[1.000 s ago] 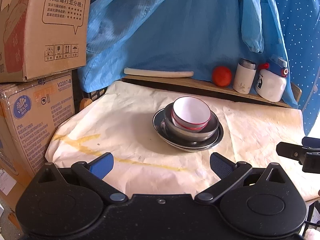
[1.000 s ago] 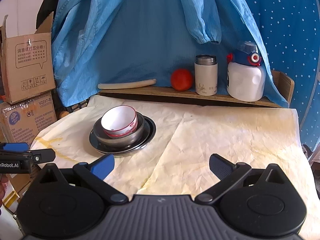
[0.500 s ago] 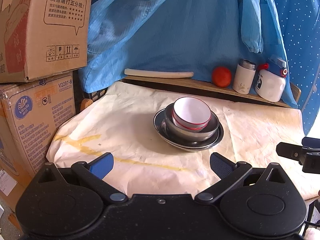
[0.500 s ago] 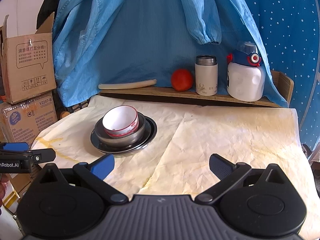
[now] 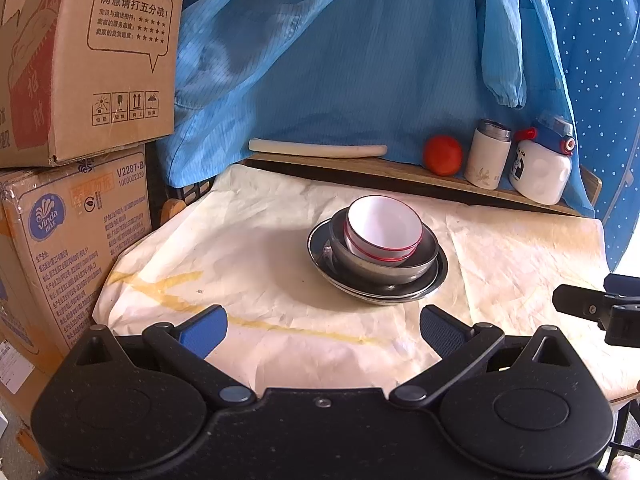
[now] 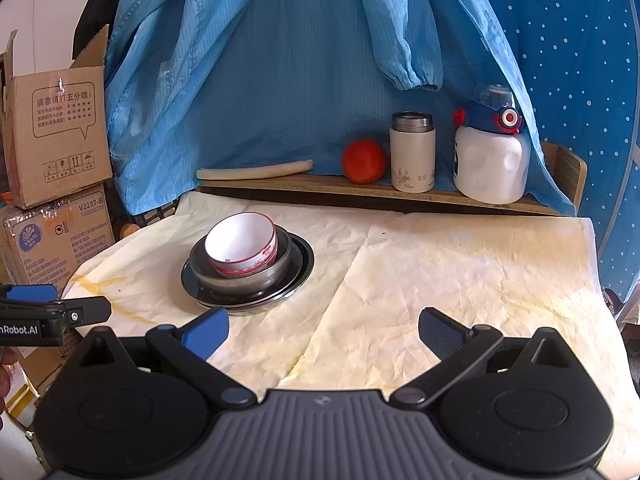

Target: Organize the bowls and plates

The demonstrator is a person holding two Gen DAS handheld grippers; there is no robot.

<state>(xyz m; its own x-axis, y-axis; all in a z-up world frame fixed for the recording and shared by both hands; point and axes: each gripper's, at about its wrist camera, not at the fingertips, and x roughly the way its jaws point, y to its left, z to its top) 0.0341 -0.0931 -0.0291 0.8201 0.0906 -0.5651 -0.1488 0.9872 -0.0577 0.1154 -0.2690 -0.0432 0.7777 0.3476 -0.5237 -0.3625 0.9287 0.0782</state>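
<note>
Stock I see: white red-rimmed bowl (image 5: 383, 229) nested in steel bowl (image 5: 384, 266) on steel plate (image 5: 376, 294) (landmark). Nearer than it, left gripper (image 5: 324, 326) and right gripper (image 6: 324, 326), both released, empty.

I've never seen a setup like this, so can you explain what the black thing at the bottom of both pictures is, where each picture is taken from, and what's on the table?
No robot arm here: a person holds a two-fingered tool in each hand, with a camera on each looking forward along the fingers. One picture comes from the left hand-held gripper, the other from the right hand-held gripper; the black shape is the tool's own body. Both are open and hold nothing.

On the cloth-covered table is one stack: a white bowl with red rim tilted inside a steel bowl, on steel plates. On the wooden shelf behind stand a tomato, a white flask and a white bottle with blue cap. Cardboard boxes stand at the left.
</note>
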